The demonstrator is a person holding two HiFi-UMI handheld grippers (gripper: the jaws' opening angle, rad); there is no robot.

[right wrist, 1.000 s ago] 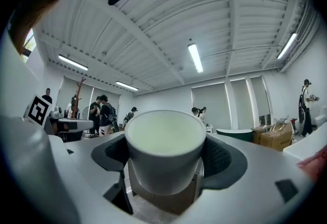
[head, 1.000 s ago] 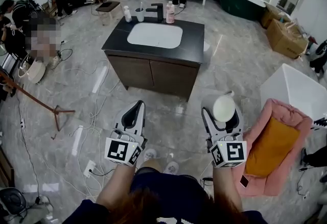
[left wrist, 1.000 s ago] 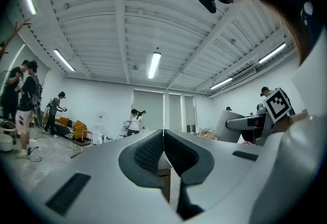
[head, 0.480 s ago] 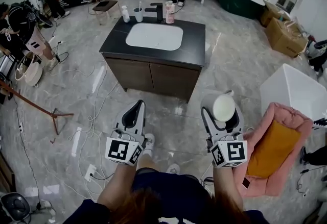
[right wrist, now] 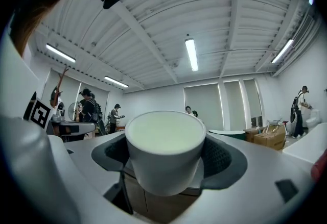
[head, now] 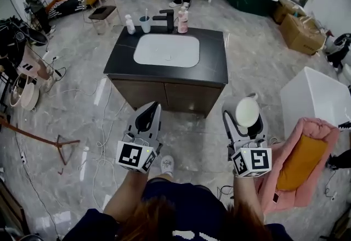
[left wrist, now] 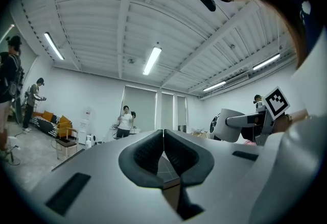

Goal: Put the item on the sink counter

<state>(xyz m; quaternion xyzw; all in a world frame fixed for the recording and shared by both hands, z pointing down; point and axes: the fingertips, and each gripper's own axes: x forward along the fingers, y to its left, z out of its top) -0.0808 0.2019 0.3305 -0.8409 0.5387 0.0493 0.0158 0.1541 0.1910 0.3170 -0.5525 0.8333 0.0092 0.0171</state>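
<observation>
Jaws of left gripper (head: 147, 118) pressed together, nothing between. Right gripper (head: 245, 117) clamped on a white cup (right wrist: 164, 154), held upright. Sink counter (head: 215, 64) lies ahead of both grippers, well apart from the cup.

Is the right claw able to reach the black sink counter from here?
Probably not yet: the right gripper, shut on the white cup, hangs over floor short of the sink counter. Nothing blocks the way.

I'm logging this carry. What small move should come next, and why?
Probably carry the white cup forward toward the sink counter: the right gripper is shut on it, floor separates it from the counter, whose right side looks bare.
</observation>
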